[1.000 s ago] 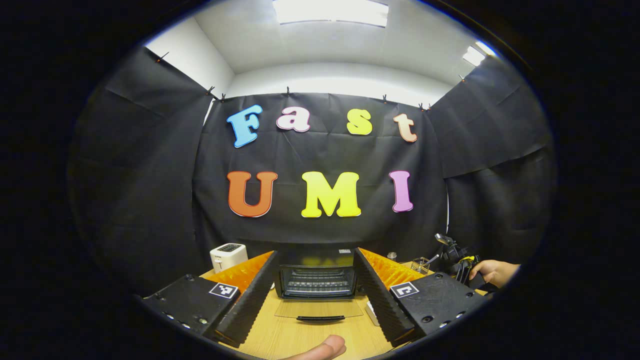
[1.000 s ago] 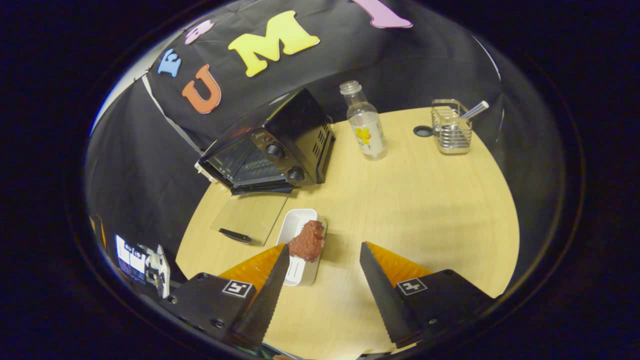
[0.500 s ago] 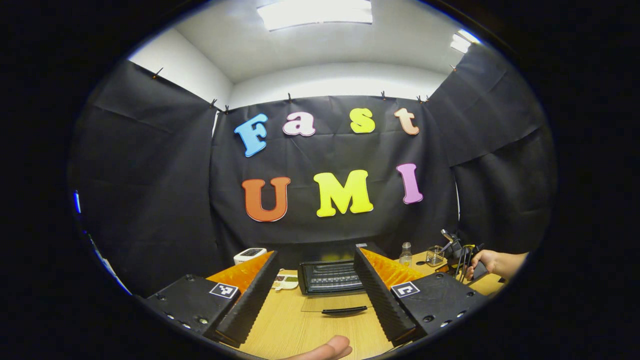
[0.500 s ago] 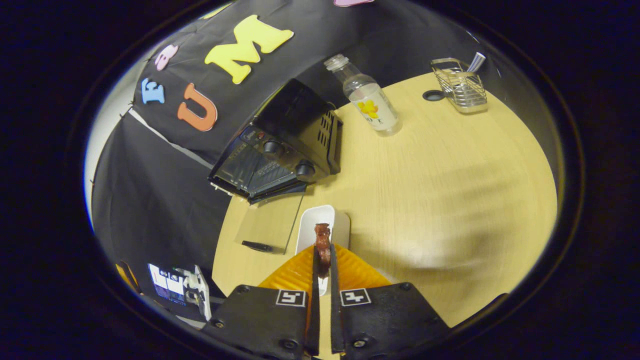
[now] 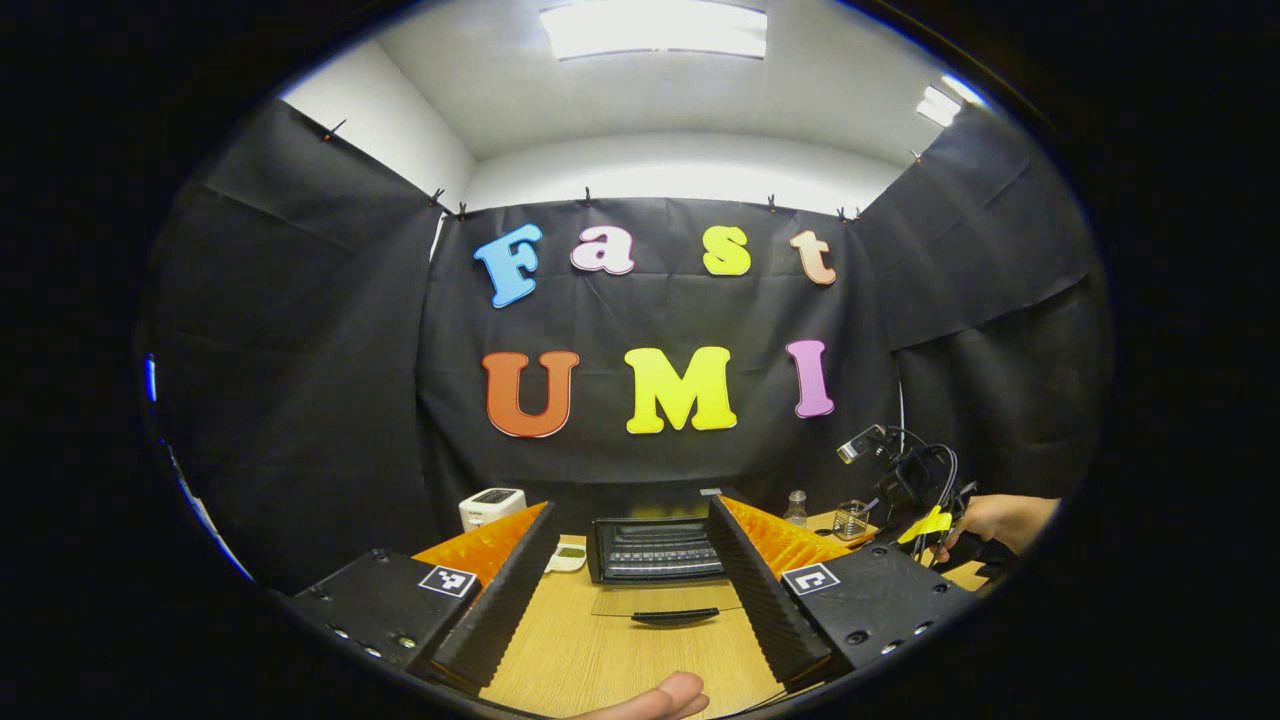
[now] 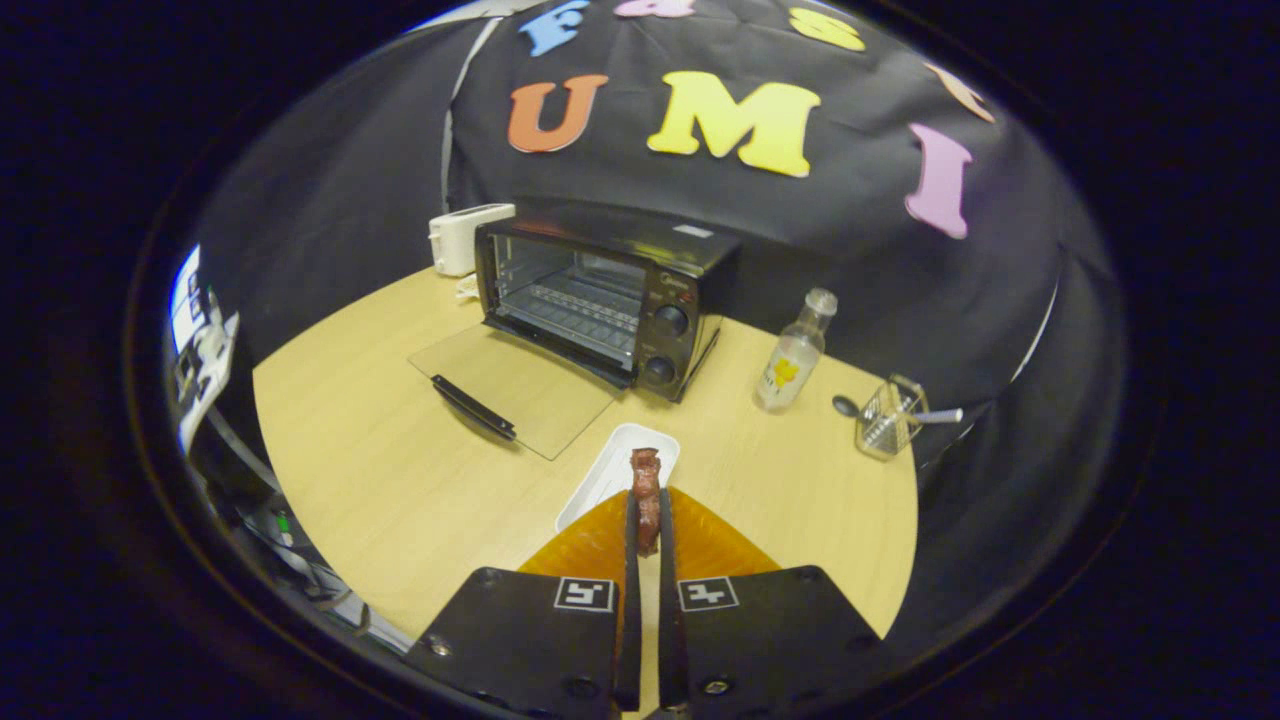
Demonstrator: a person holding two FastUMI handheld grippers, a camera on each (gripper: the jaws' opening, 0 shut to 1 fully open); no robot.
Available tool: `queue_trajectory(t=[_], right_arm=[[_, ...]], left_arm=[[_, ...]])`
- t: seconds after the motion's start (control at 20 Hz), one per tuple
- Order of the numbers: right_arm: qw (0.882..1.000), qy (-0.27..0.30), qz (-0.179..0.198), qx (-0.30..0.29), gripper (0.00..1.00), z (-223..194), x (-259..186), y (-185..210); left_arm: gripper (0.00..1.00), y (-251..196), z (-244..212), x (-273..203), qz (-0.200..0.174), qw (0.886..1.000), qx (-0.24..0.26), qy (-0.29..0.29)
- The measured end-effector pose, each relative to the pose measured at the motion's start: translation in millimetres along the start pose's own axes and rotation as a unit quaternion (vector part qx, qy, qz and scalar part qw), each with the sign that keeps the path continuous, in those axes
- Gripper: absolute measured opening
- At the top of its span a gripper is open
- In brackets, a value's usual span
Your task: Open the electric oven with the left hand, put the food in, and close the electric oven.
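Observation:
The black electric oven (image 6: 600, 295) stands at the back of the wooden table with its glass door (image 6: 510, 385) folded down flat and the rack inside showing. My right gripper (image 6: 647, 515) is shut on a brown piece of food (image 6: 646, 475), held just above the white tray (image 6: 605, 485) in front of the oven's knobs. My left gripper (image 5: 630, 503) is open with nothing between its fingers. It hangs back from the oven (image 5: 655, 550), facing the open door and its handle (image 5: 675, 615). The hand holding the other gripper (image 5: 985, 520) shows at the right.
A white toaster (image 6: 465, 235) sits left of the oven. A clear bottle (image 6: 793, 355) and a wire basket (image 6: 885, 420) with a utensil stand to the oven's right. Bare tabletop (image 6: 380, 470) lies in front of the door. A thumb (image 5: 650, 695) shows at the bottom edge.
My right gripper shut on the food, lifted it off the tray and swung round to face the oven's front. My left gripper stayed open and drew back slightly from the oven.

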State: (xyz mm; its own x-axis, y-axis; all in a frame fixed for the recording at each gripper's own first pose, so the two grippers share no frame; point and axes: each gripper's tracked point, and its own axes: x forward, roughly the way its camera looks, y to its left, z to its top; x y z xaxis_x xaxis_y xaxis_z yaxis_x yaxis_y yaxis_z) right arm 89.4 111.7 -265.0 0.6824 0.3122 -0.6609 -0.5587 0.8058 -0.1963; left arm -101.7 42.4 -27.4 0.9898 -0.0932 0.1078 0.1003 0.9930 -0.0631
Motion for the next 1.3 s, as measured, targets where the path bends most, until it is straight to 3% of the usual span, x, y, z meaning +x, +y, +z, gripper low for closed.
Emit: queue_trajectory(t=[0.2, 0.5, 1.0, 1.3], right_arm=[[0.996, -0.059, -0.05, -0.035, 0.07, 37, -19, 16], [0.986, -0.141, -0.086, -0.015, 0.07, 91, -19, 39], [0.977, -0.195, -0.074, -0.052, 0.07, 127, 34, 113], [0.976, -0.205, -0.068, 0.019, 0.07, 139, 93, 133]], left_arm=[[0.95, 9, -2, -4, 0.001, 1.0, -0.004, 0.007], [0.95, 24, -2, -8, 0.007, 1.0, -0.004, 0.002], [0.95, 36, -21, -3, 0.004, 1.0, 0.007, 0.015], [0.95, 51, -40, 6, 0.016, 0.999, 0.01, 0.026]])
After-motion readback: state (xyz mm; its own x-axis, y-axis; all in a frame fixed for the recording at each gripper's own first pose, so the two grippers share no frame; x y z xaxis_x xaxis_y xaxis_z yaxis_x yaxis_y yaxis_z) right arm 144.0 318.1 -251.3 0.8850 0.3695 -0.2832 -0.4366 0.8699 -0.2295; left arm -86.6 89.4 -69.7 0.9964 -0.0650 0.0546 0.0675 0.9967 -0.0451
